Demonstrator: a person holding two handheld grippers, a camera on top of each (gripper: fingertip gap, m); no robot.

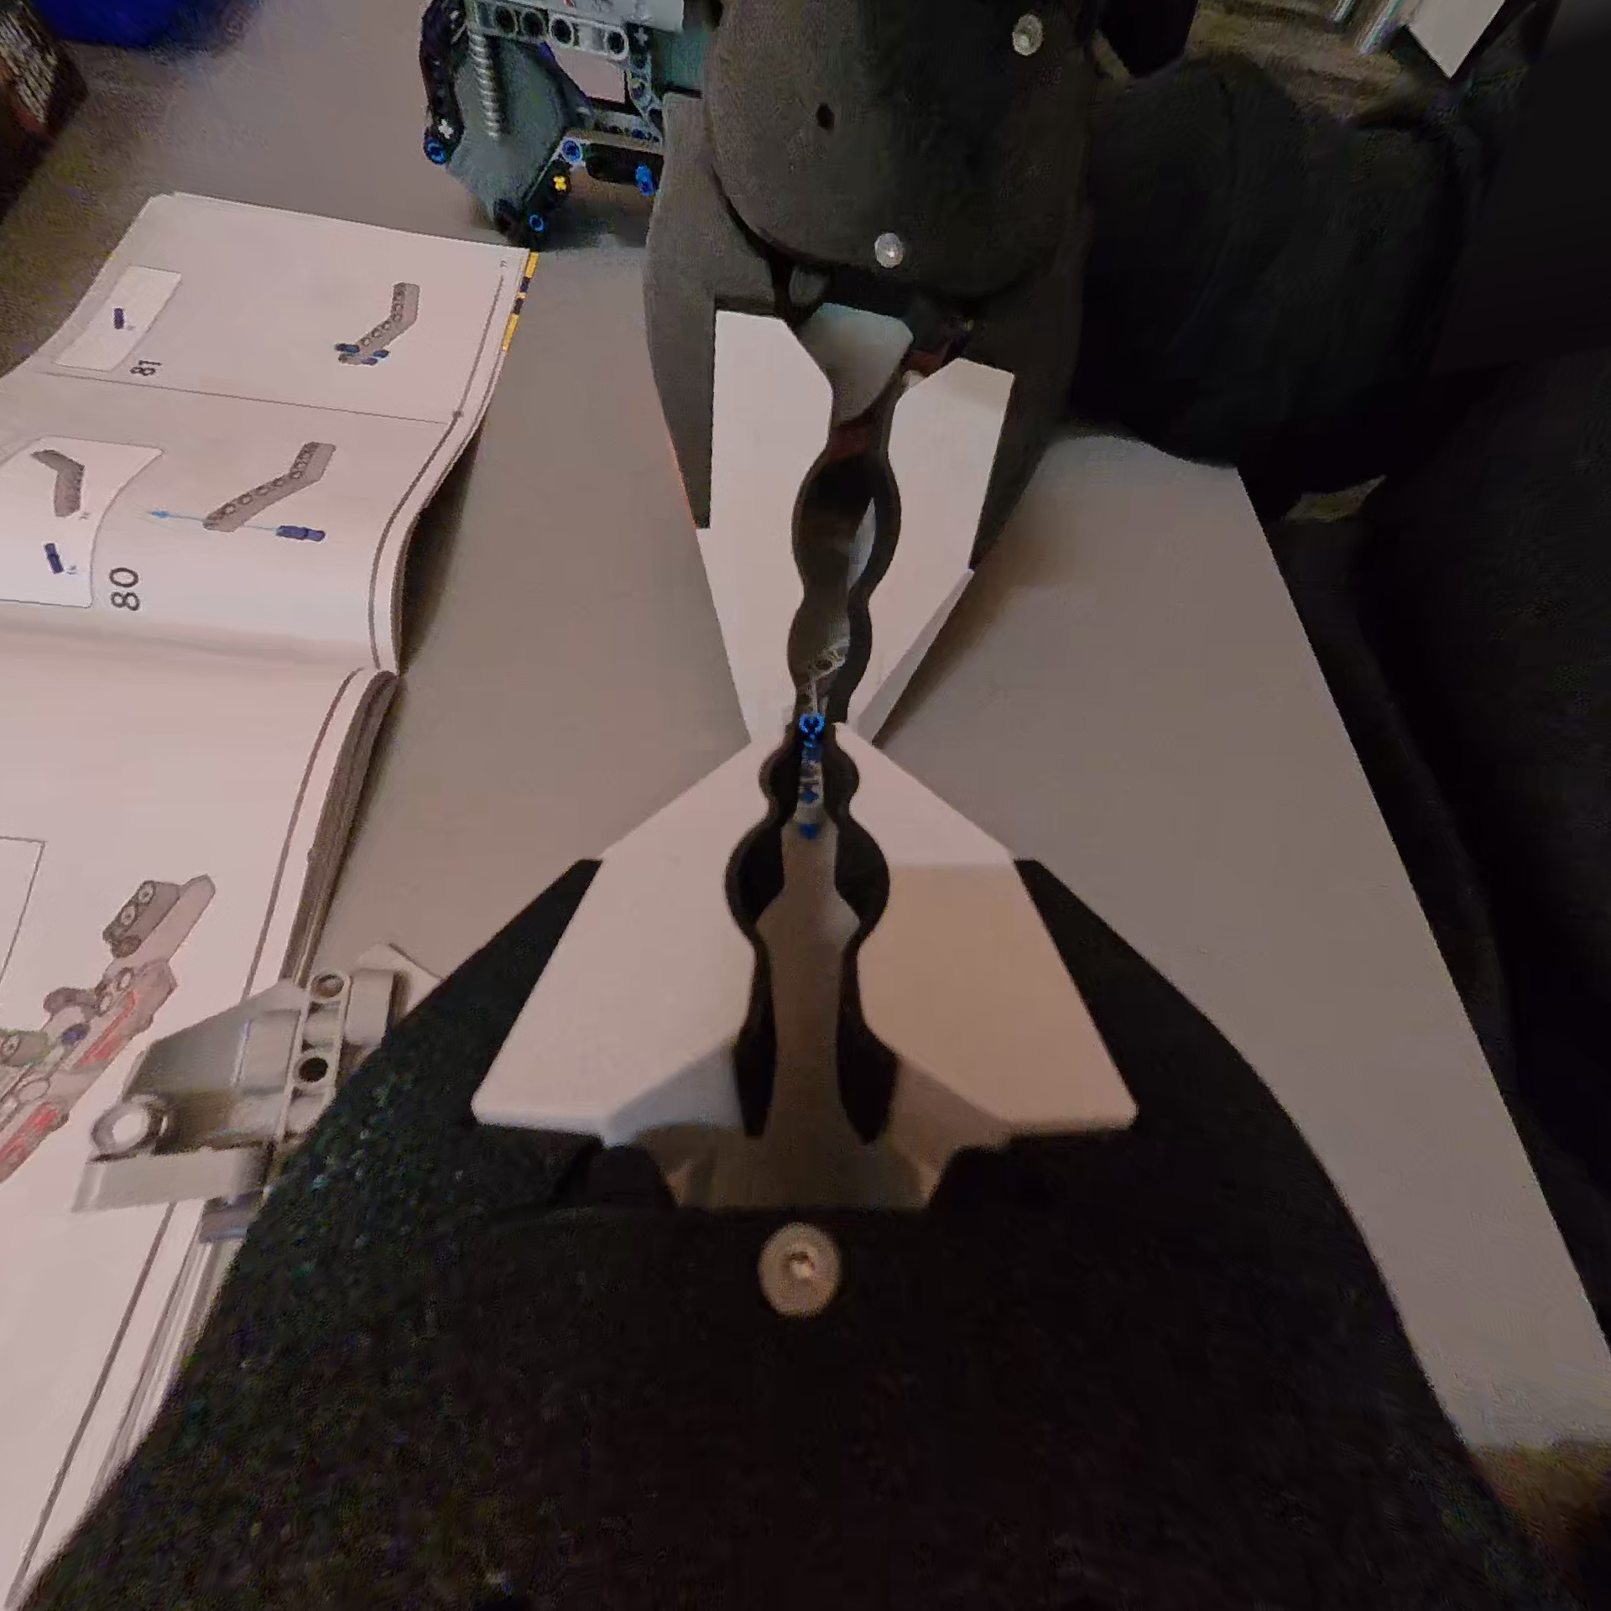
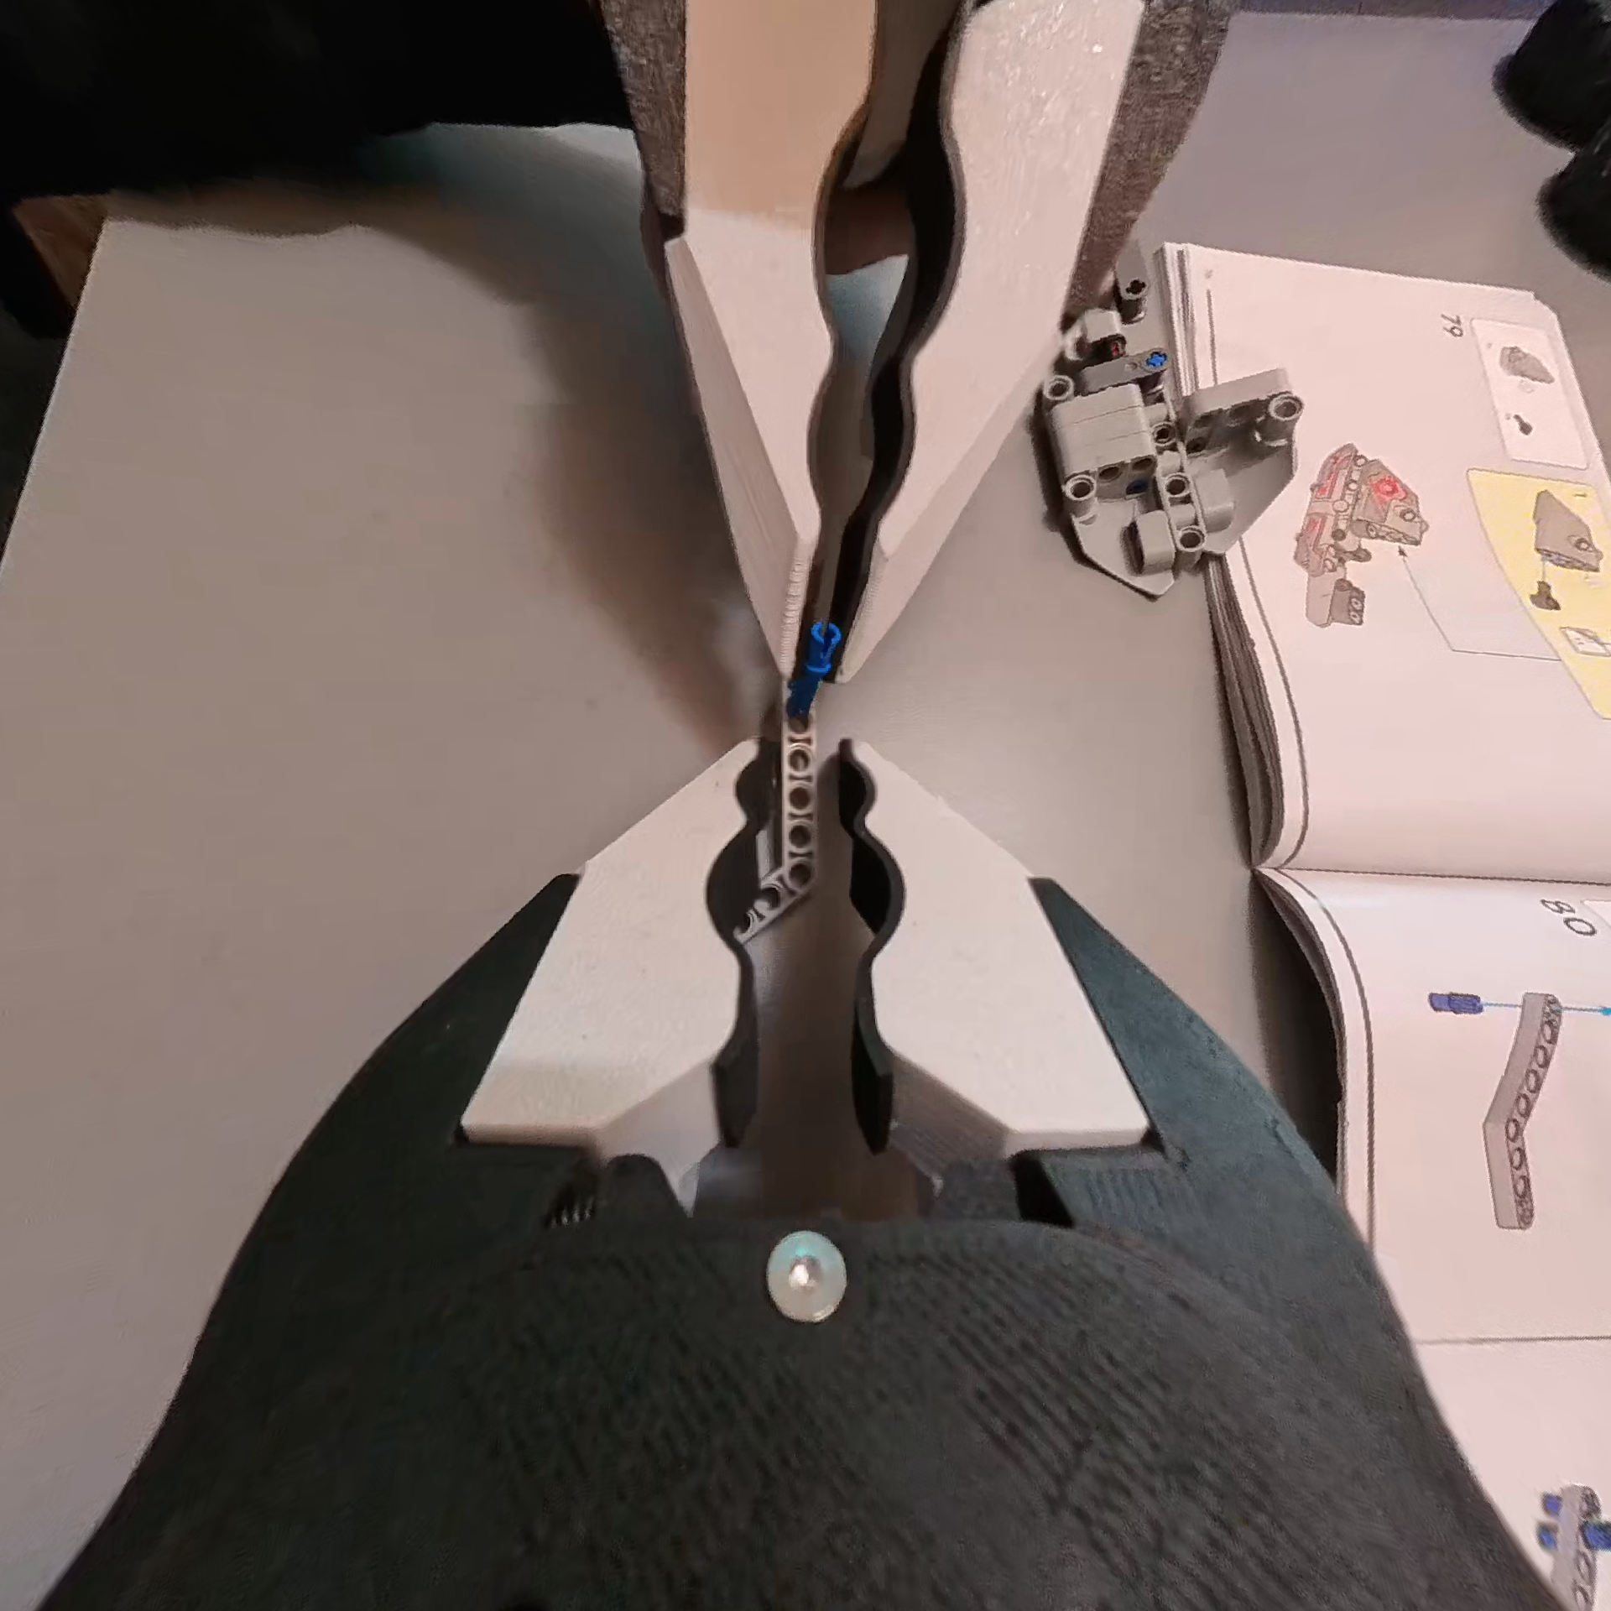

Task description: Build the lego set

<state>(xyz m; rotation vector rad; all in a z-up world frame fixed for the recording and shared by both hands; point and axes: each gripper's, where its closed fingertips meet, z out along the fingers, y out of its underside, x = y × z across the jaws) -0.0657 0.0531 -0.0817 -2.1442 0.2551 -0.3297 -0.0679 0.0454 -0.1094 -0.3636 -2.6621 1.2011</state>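
Note:
My left gripper (image 1: 811, 751) is shut on a small blue pin (image 1: 811, 725) at its fingertips. My right gripper (image 2: 798, 751) is shut on a grey angled beam with holes (image 2: 798, 811), held upright between its fingers. The two grippers meet tip to tip above the white table (image 2: 349, 523). In the right wrist view the left gripper (image 2: 819, 671) comes in from the top, and the blue pin (image 2: 815, 667) touches the beam's top end. In the left wrist view the right gripper (image 1: 824, 697) comes in from the top.
An open instruction booklet (image 1: 218, 523) lies on the table; it also shows in the right wrist view (image 2: 1438, 741). A grey sub-assembly (image 2: 1151, 453) rests at its edge, also in the left wrist view (image 1: 244, 1072). A larger partly built model (image 1: 558, 113) stands behind the booklet. My left and right fingertips are right by each other. Both grippers' tips are roughly 25 cm from the larger partly built model (image 1: 558, 113).

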